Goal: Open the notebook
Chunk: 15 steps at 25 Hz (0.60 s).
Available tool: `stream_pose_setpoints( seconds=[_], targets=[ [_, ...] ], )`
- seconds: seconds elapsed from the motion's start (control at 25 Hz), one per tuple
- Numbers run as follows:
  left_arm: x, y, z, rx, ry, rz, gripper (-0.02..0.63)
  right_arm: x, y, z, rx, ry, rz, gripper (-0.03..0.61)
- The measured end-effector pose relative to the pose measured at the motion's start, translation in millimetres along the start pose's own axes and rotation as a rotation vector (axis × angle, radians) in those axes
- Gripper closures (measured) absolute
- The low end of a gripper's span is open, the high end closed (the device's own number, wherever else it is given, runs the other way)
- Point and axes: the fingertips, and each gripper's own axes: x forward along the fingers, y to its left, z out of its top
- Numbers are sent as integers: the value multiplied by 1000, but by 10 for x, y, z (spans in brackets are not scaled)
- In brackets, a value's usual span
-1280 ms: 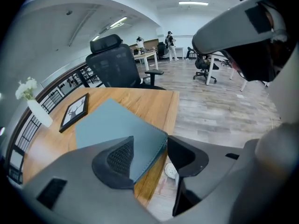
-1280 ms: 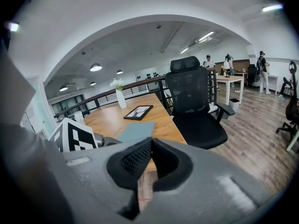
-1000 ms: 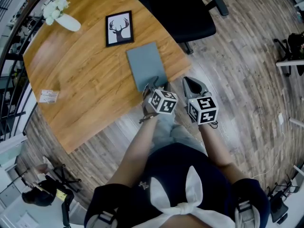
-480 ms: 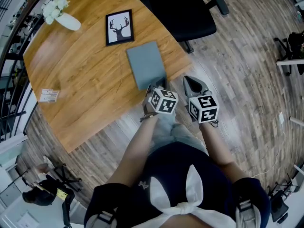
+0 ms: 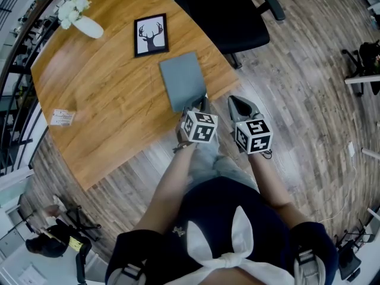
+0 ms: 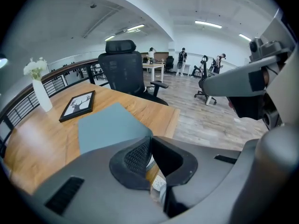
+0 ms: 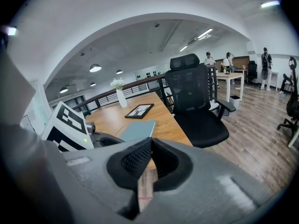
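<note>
Grey-blue flat notebook (image 5: 183,82) lies at the wooden table's (image 5: 101,111) near edge.
Left gripper (image 6: 150,141), jaws just closing, pinches the near cover corner; best lifted slowly, hinging open. Right gripper (image 7: 150,143) clenched, empty.

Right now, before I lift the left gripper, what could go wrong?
The left gripper has just been closing its jaws on the near corner of the notebook; they may have pinched pages along with the cover. The notebook lies close to the table edge, so lifting could drag it off.
</note>
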Motion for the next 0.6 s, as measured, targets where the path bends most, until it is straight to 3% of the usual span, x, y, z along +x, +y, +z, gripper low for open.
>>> stream_pose_setpoints(
  seconds=[0.6],
  targets=[
    [-541,165,169,-125,-165,36,584,-259,272,-28,-29,-31,19,580]
  ],
)
